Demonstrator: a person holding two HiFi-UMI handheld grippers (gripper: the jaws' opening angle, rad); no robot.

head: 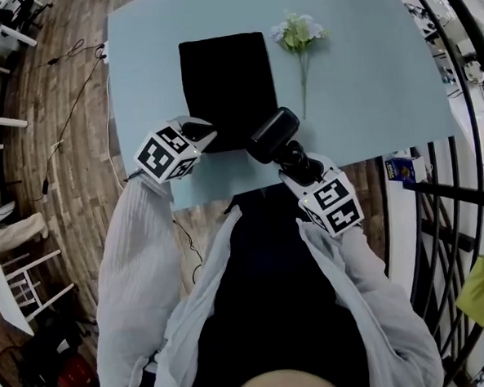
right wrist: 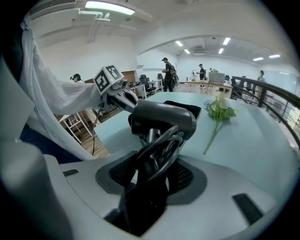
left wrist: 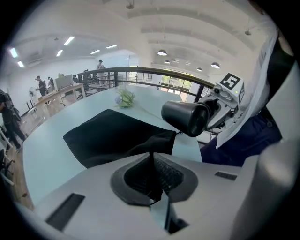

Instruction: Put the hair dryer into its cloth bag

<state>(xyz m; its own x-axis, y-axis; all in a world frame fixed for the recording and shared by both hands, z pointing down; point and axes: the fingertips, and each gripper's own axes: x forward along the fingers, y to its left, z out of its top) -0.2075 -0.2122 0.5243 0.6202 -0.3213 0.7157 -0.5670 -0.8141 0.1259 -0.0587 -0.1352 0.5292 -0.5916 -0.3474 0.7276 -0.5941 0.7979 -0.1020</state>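
Left claw (left wrist: 153, 164) pinched shut on near edge of bag (head: 227, 79); rest of bag flat on desk (head: 366, 83). Right claw (right wrist: 157, 157) clamps dryer (right wrist: 161, 119) by handle and coiled cord (right wrist: 164, 145). Dryer barrel above desk's near edge, just beside bag's near right corner. Flower (head: 299, 38) right of bag.

Pale blue table (head: 383, 90); flower sprig (head: 298, 34) lying flat on it, blooms twd far edge, stem twd near edge; wood floor (head: 71, 199) w/ thin black cable (head: 72, 109); white chair (head: 23, 284) at left; black railing (head: 450, 192) at right, yellow sheet (head: 481, 290) by it; people (right wrist: 168, 74) standing in bg.
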